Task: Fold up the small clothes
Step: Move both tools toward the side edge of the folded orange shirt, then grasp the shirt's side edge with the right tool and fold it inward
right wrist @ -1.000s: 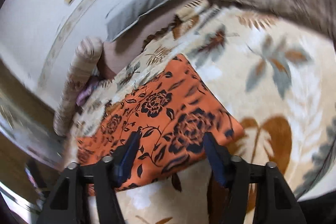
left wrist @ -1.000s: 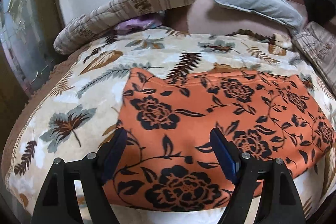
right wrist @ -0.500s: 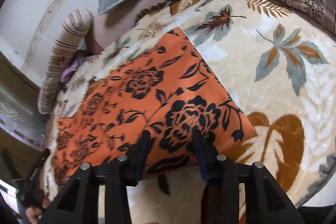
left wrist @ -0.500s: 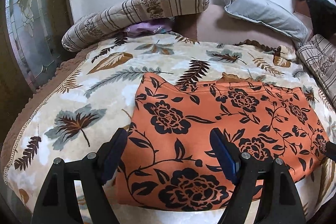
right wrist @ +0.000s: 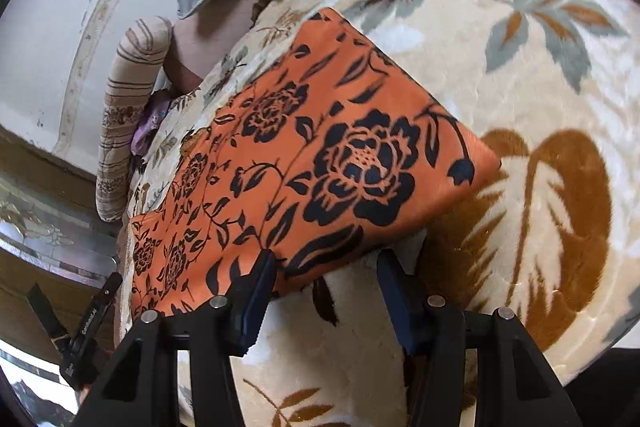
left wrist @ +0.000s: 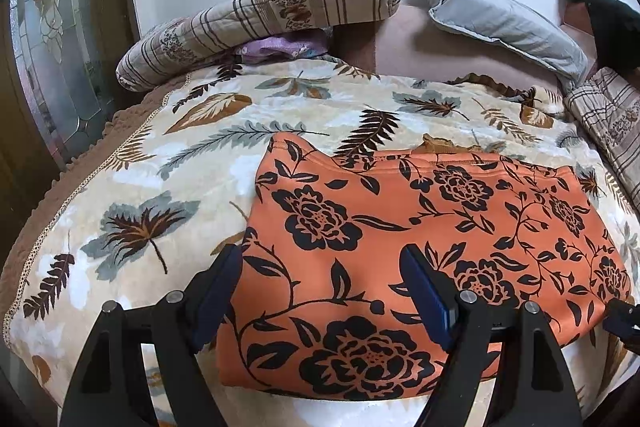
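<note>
An orange garment with black flowers [left wrist: 420,247] lies folded flat on the leaf-patterned blanket [left wrist: 168,187]; it also shows in the right wrist view [right wrist: 320,163]. My left gripper [left wrist: 322,267] is open and empty, its fingers spread above the garment's near left part. My right gripper [right wrist: 326,269] is open and empty, just off the garment's near edge close to its right corner. The tip of the right gripper shows at the right edge of the left wrist view [left wrist: 624,319].
A striped bolster [left wrist: 260,23] and a grey pillow [left wrist: 500,23] lie against the back wall. A purple cloth [left wrist: 280,47] is tucked under the bolster. Another striped cushion [left wrist: 612,131] is at the right. A glass-panelled door [left wrist: 52,67] stands left of the bed.
The right gripper narrowed its jaws over the garment's near edge, then opened and drew back off it. The left gripper has pulled back slightly, still open.
</note>
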A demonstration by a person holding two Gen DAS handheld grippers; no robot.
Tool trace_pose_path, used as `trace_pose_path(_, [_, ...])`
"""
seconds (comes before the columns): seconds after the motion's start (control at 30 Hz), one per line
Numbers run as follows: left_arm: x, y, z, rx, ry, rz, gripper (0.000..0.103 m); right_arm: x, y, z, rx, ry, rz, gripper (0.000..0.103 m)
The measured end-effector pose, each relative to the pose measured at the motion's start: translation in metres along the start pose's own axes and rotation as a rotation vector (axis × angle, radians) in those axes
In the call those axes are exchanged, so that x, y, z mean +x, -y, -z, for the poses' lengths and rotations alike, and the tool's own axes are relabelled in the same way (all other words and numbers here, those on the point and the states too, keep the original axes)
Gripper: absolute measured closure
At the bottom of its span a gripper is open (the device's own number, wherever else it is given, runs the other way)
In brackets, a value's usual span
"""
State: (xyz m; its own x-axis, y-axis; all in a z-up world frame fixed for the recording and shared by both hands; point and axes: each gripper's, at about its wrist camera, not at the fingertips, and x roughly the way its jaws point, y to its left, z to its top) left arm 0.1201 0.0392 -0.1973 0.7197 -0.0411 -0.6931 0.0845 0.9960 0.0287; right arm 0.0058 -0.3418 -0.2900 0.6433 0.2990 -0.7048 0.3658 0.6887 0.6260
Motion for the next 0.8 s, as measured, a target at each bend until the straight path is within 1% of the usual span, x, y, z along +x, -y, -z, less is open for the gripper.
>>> trace_pose_path(0.4, [0.009, -0.002, 0.0, -0.012, -0.023, 0.001, 0.022, 0.005, 0.015, -0.013, 0.097, 0.022, -0.06, 0.047])
trace_pose_path(0.8, [0.014, -0.007, 0.0, -0.025, -0.036, -0.004, 0.022, 0.023, 0.035, -0.044, 0.247, 0.089, -0.116, 0.047])
